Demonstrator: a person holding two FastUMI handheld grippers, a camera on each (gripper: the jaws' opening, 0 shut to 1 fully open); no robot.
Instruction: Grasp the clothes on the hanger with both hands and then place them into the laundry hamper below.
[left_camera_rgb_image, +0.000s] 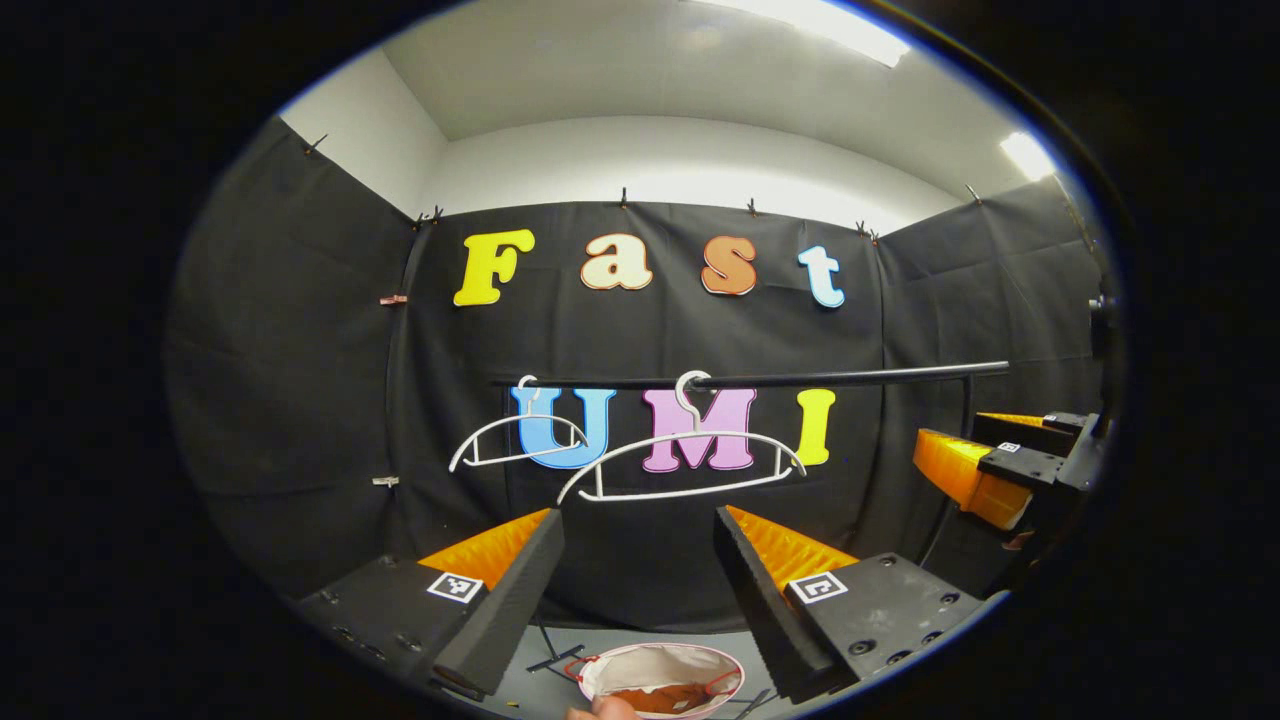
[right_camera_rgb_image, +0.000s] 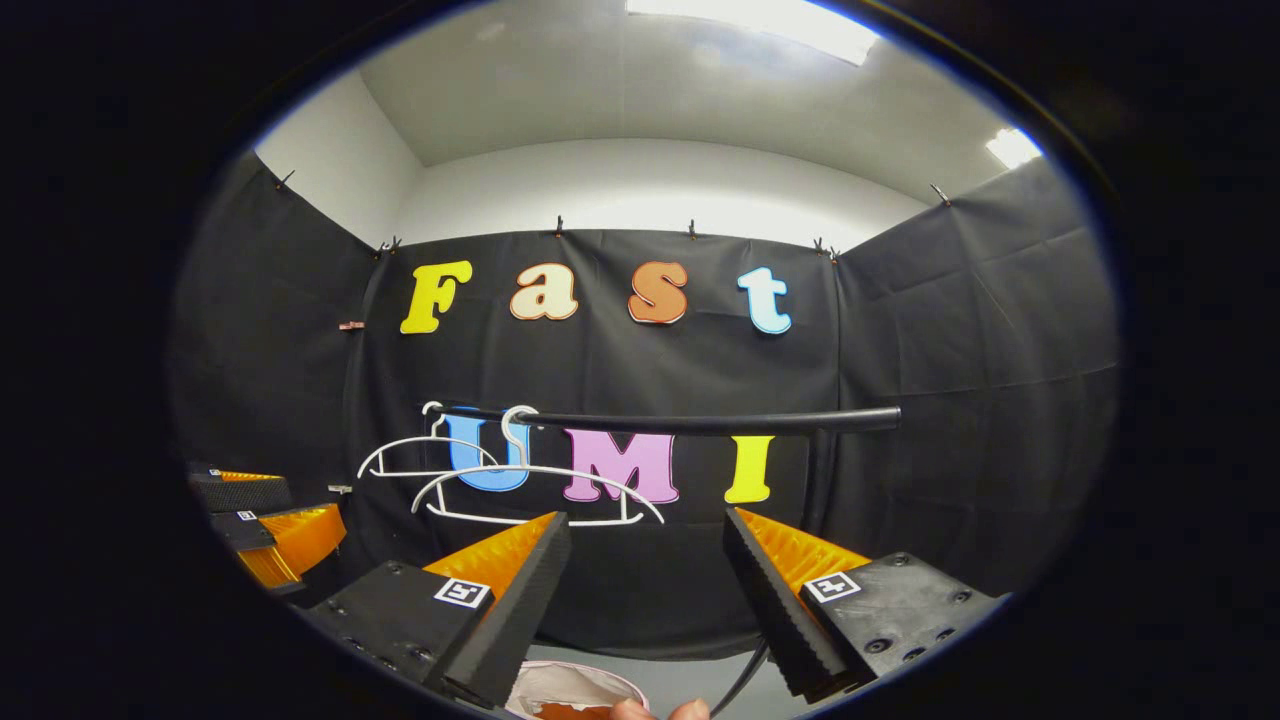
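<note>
1. Booth with black cloth walls, white ceiling and ceiling lights; grey floor at the bottom of both views.
2. Left gripper (left_camera_rgb_image: 638, 560): jaws spread wide, nothing between them; raised, pointing at the back wall.
3. Right gripper (right_camera_rgb_image: 645, 565): jaws likewise wide apart and empty; it also shows at the right edge of the left gripper view, beside the left one.
4. Black rail (left_camera_rgb_image: 760, 378) runs across ahead of both grippers; two white hangers hang on it, near hanger (left_camera_rgb_image: 685, 465) and far hanger (left_camera_rgb_image: 515, 440), both bare.
5. Laundry hamper (left_camera_rgb_image: 660, 680) sits on the floor below the grippers, white lining, reddish clothes (left_camera_rgb_image: 665, 698) lying inside; its rim also shows in the right gripper view.
6. Fingertips of a hand (right_camera_rgb_image: 655, 710) at the bottom edge.
</note>
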